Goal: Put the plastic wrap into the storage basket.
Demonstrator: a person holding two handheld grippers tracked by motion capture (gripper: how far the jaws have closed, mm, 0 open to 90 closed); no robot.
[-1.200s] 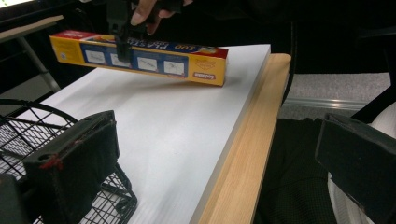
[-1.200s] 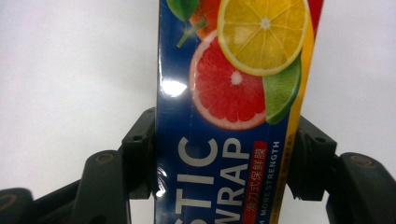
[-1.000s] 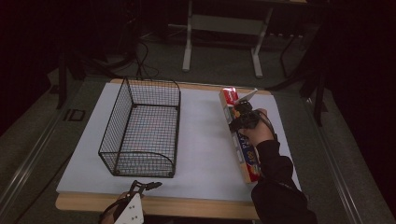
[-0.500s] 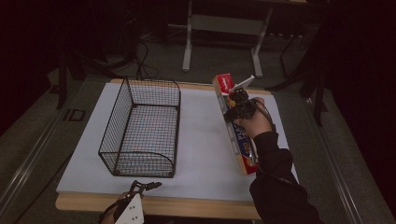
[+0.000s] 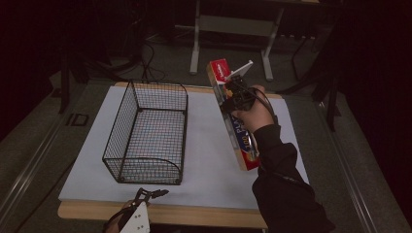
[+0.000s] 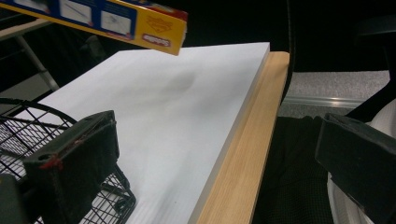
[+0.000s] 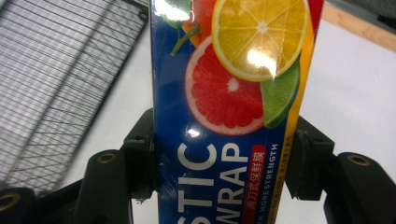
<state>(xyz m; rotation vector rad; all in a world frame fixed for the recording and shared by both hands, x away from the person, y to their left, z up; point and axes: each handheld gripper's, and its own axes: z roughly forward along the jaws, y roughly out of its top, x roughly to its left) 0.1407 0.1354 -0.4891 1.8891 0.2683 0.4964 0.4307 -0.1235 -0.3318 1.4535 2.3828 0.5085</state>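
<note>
Roughly halfway, by the look of it. Box (image 5: pixel 234 116) of plastic wrap already picked up and off the tabletop (image 5: pixel 204 174), held over the right half, tilted with its far end raised toward the far edge. Shadow on the white sheet in the left gripper view, box (image 6: pixel 100 21) floating above it, so definitely airborne. Right gripper (image 5: pixel 236 97) clamped on the box near its far end, one jaw on each long side, clear as day in the right gripper view (image 7: pixel 219 163).

Still left, probably: swinging the box over to the basket (image 5: pixel 148 133) and lowering it in. Just a guess, but hard to see where else it goes. Basket empty so far, sitting on the left half of the tabletop, long way running from near edge to far edge. Box well apart from it, not over the rim yet.

Left gripper (image 5: pixel 150 194) parked at the near edge, just beside the basket's near end, jaws apart and holding nothing (image 6: pixel 219 158). Not doing any work at the moment.

Count:
- one box
- one wire basket
- two grippers, one busy, one idle
- one white sheet covering most of the tabletop, wooden edge showing at the near side

Nothing else on the tabletop.
</note>
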